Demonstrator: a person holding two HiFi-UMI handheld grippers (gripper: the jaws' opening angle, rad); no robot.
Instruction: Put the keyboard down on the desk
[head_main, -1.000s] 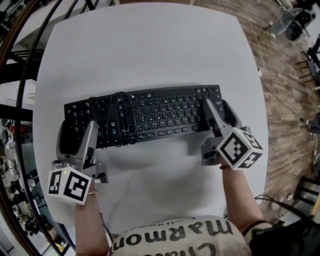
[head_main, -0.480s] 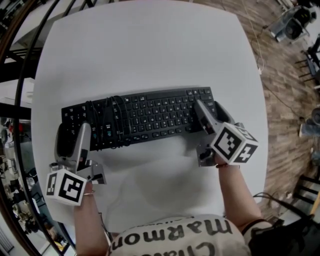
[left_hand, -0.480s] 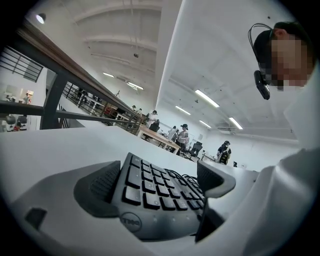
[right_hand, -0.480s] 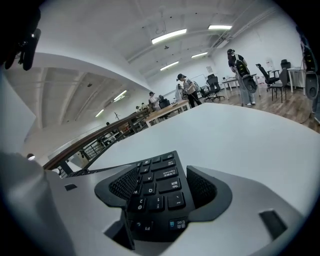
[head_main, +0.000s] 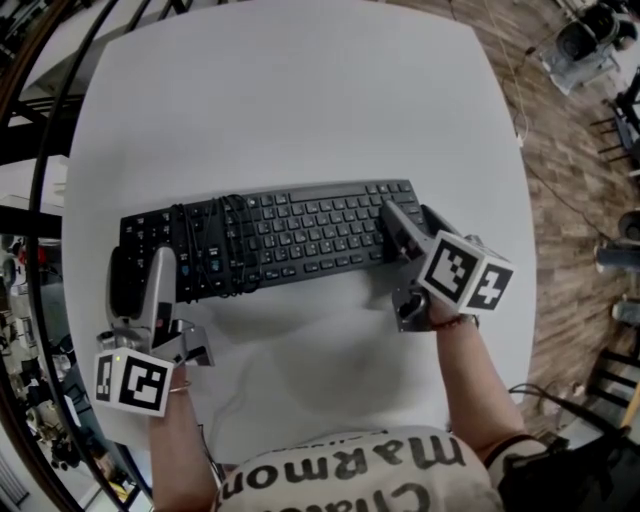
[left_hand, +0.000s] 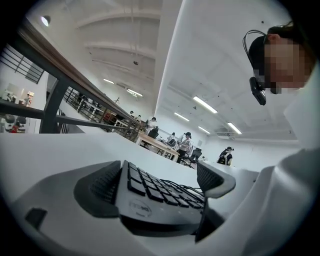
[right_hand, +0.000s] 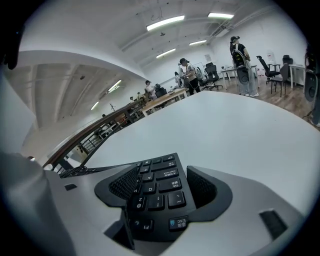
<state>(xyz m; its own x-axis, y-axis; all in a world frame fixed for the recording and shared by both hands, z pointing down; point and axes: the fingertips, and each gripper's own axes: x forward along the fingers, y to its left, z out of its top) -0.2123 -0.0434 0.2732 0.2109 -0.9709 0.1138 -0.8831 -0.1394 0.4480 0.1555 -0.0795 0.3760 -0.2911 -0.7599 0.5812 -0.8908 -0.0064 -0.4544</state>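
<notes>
The left gripper (left_hand: 160, 184) is clenched on the keyboard (head_main: 270, 235). The keyboard's end fills the gap between the widely set jaws, and one ribbed pad (left_hand: 102, 182) is pressed against its edge. In the head view this gripper is seen at the keyboard's 9 o'clock end, with its marker cube (head_main: 130, 382) toward 6 o'clock.

The right gripper (right_hand: 162, 182) is likewise closed about the opposite end, at 3 o'clock. The corner bearing the Esc key (right_hand: 179, 221) is held between its jaws, with one pad laid over the keys and the other just outside the end. Its marker cube (head_main: 465, 275) is seen at 5 o'clock from that corner.

The black keyboard is stretched from 9 to 3 o'clock across the middle of the white desk (head_main: 300, 90). A soft shadow is cast on the desk along its 6 o'clock side. Whether the keyboard is touching the desk cannot be told.

A black cable (head_main: 230, 240) is wound round the keyboard toward its 9 o'clock end.

Two forearms (head_main: 470, 380) are extended from 6 o'clock to the grippers. A wooden floor (head_main: 570, 200) is seen beyond the desk at 3 o'clock. Standing people (right_hand: 240, 52) and office tables are visible far off in the right gripper view.
</notes>
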